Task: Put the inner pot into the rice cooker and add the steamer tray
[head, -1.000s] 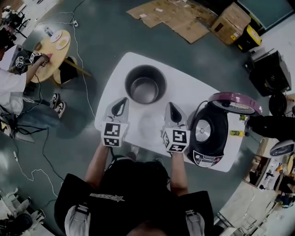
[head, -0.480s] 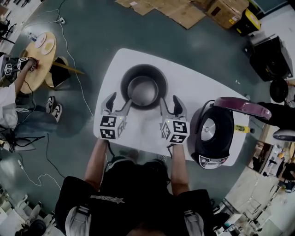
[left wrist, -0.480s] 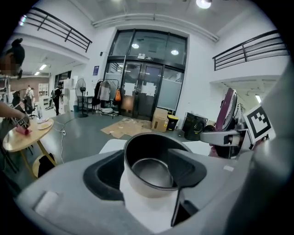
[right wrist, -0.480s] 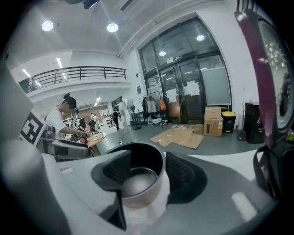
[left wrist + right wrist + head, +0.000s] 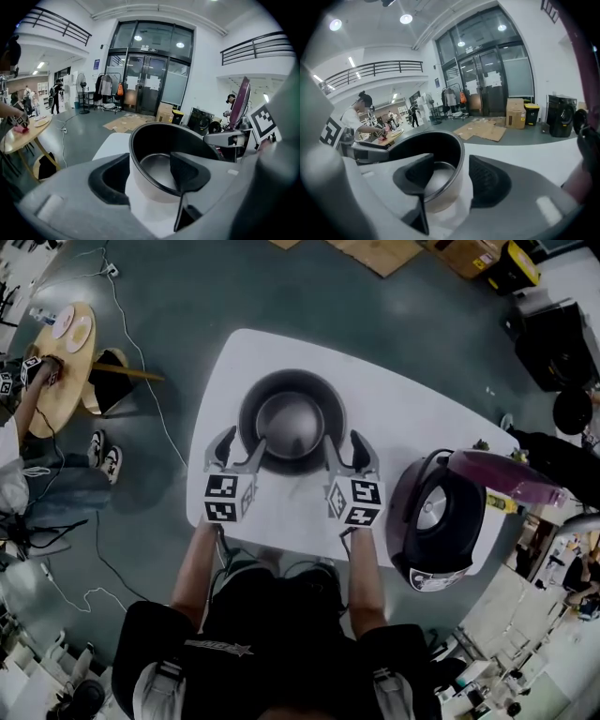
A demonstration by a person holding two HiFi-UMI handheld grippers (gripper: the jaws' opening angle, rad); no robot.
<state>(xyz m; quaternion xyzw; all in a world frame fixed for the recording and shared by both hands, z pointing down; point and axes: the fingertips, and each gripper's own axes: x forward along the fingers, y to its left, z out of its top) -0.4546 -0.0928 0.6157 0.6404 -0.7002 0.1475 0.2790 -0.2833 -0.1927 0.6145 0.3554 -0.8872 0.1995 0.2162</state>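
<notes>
grippers (image 5: 237,448) (image 5: 347,450) down, jaws just opened astride pot (image 5: 291,423), wht table (image 5: 394,409)

Dark round metal inner pot (image 5: 291,423) occupies the white bench (image 5: 394,404) centre. Bare bench separates it from the black rice cooker (image 5: 436,521), whose mouth lies open upward; its raised purple lid (image 5: 502,472) borders the far side.
</notes>
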